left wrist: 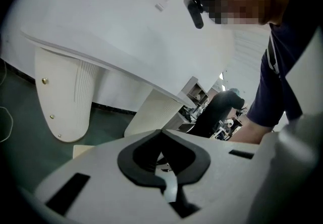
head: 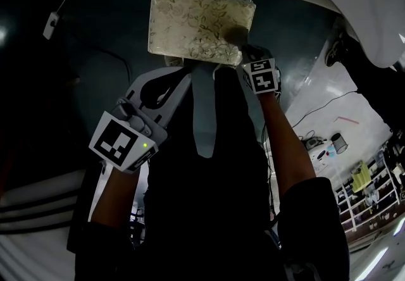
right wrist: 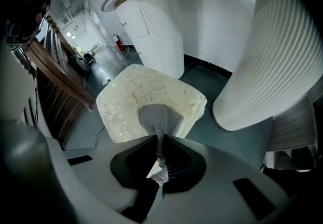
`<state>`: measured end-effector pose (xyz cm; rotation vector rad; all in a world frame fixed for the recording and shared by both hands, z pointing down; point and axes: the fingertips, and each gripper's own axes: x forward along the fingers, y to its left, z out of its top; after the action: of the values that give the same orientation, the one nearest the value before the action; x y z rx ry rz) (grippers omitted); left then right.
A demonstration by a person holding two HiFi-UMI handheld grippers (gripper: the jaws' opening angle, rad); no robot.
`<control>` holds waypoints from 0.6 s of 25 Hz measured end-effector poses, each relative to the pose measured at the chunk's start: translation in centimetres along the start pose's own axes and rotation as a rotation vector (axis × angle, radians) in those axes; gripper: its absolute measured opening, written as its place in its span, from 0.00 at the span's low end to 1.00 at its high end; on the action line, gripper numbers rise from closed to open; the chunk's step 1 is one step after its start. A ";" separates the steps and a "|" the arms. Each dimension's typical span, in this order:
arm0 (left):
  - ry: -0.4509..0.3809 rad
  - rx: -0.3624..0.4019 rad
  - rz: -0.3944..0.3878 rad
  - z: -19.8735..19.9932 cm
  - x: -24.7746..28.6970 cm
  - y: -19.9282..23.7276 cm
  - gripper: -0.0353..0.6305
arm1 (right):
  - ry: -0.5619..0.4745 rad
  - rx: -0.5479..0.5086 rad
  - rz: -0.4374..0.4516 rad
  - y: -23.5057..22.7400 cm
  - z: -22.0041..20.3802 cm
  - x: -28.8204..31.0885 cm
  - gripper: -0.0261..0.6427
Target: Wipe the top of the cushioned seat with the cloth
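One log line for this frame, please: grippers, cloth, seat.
right gripper: shut on cloth | cloth: lying on seat, near edge | left gripper: shut, empty, held back from seat

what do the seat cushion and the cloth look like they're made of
The cushioned seat looks like padded upholstery fabric, cream with a pale floral pattern and a slight sheen, perhaps brocade; its corners are rounded and soft. The cloth looks like a thin grey matte textile with a fine grid weave, folding limply where the right gripper pinches it.
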<state>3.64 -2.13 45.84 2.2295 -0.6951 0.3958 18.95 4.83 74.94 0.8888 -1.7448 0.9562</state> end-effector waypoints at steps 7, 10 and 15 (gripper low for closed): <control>-0.040 -0.048 0.059 -1.5 -4.9 4.0 0.06 | -0.064 -0.104 0.074 7.6 5.9 2.1 0.10; -0.065 -0.078 0.092 -2.4 -7.3 5.9 0.06 | -0.077 -0.149 0.124 12.0 8.1 3.5 0.10; -0.074 -0.118 0.122 -5.0 -10.9 8.9 0.06 | -0.088 -0.217 0.208 18.8 10.6 6.3 0.10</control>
<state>-10.68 0.38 49.12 2.1053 -0.8745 0.3248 -3.35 2.67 73.94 0.6276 -2.0026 0.8493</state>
